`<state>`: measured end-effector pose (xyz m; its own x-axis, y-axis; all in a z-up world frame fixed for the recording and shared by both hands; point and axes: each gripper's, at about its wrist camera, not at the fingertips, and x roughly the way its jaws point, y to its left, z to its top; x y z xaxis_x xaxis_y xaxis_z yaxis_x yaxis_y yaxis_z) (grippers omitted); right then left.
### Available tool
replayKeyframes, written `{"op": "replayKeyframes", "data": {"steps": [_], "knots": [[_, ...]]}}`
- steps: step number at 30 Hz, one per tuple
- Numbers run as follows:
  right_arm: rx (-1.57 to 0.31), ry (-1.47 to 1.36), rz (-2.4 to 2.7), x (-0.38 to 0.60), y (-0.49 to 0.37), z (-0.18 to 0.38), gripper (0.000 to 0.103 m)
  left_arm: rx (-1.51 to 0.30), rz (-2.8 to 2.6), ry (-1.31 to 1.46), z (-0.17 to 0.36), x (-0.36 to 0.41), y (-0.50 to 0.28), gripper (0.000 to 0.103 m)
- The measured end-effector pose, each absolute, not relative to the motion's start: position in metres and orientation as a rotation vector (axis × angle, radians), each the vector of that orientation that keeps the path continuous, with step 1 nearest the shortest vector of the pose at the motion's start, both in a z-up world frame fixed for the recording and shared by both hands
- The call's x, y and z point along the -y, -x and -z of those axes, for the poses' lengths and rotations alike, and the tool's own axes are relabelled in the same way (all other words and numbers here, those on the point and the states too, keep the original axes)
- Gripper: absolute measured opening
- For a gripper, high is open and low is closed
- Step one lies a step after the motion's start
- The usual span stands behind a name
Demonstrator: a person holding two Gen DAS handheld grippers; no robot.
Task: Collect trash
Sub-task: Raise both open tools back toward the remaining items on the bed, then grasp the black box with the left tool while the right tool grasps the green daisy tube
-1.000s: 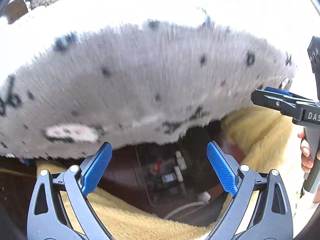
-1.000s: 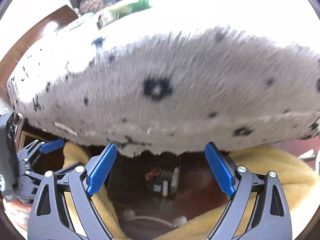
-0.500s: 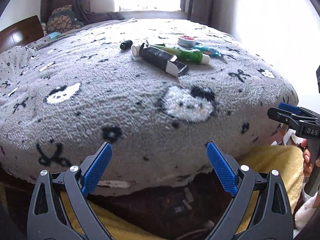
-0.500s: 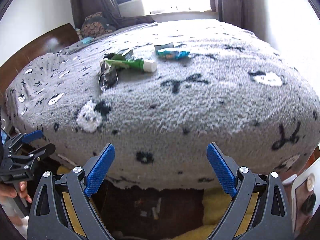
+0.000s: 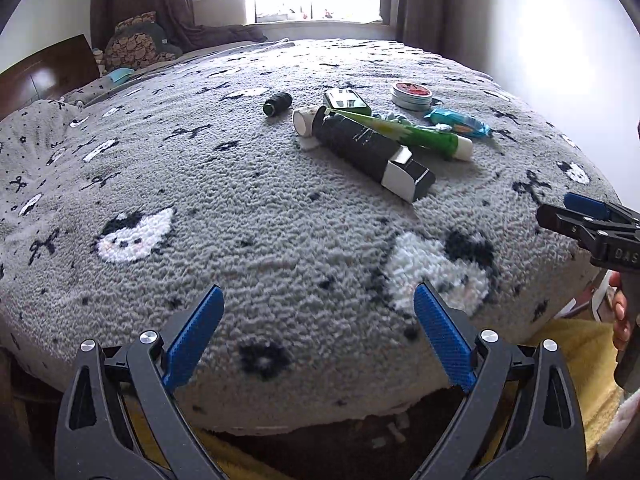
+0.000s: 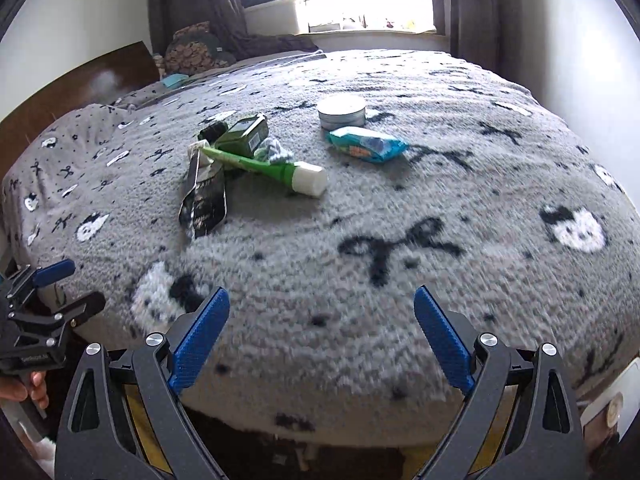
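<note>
Lying diagonal on blanket: green tube, cap toward near right; both claws released.

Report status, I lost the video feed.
Left gripper open, empty. Right gripper open, empty. Trash pile untouched on bed. Nothing blocking.

green tube, blue packet, round tin on grey blanket

Surface: bed, grey fleece blanket | On it, clustered: black tube, green tube, round tin, blue wrapper, green box
</note>
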<state>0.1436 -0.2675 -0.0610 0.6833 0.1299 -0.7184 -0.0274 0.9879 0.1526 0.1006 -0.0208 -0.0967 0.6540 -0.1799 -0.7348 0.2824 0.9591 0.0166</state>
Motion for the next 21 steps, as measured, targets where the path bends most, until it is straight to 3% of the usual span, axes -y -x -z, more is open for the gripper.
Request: {"op": "replayKeyframes", "data": {"steps": [9,13,19,21], "knots": [[-0.834,-0.118,-0.094,0.262,-0.223,0.075,0.089,-0.801,0.263,-0.138,0.088,0.038,-0.133,0.091],[-0.857,-0.059,-0.112,0.251,-0.255,0.081,0.077,-0.8,0.258,-0.139,0.084,0.042,-0.146,0.091],[-0.881,0.058,-0.131,0.231,-0.28,0.089,0.068,-0.816,0.257,-0.138,0.088,0.044,-0.156,0.091],[-0.886,0.076,-0.145,0.228,-0.284,0.089,0.057,-0.827,0.258,-0.135,0.091,0.045,-0.159,0.091]]}}
